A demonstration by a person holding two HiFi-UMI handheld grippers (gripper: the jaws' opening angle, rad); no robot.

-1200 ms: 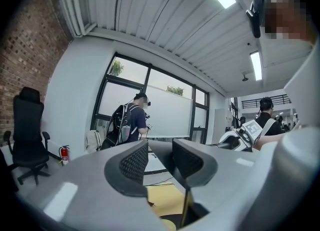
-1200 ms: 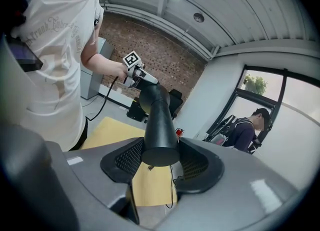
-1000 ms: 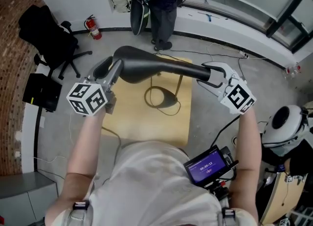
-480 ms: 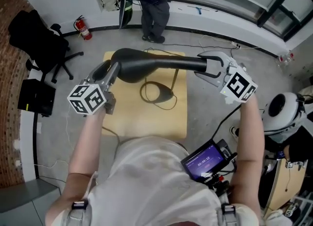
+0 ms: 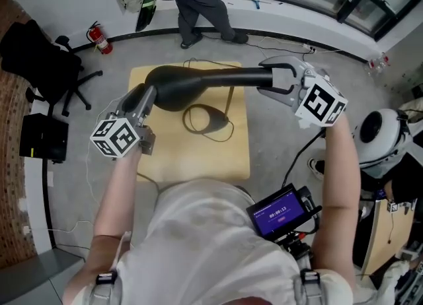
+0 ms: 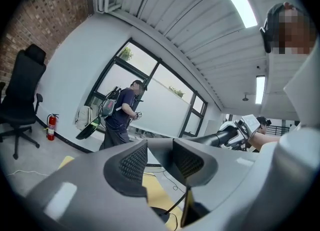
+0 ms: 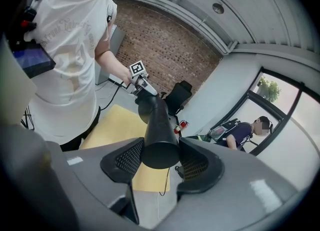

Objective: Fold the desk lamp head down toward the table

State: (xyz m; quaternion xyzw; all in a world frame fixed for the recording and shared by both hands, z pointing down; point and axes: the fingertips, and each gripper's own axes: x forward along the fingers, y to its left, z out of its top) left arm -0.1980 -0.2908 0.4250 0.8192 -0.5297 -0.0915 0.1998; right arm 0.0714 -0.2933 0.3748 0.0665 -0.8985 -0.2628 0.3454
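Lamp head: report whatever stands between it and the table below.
Only the lamp's own base and its looped cable lie on the table beneath the lamp head; nothing else visible is in the way.

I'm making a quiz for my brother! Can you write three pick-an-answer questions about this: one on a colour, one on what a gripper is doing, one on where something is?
1. What colour is the lamp? A white. B black. C red.
2. The right gripper is: A open and empty. B out of sight. C shut on the lamp.
3. Where is the extinguisher? A on the lamp. B on the floor by the wall. C in the right gripper.

Answers:
1 B: it is dark all along in the head view.
2 C: its pads press the lamp's narrow end in the right gripper view.
3 B: it stands at the foot of the wall.
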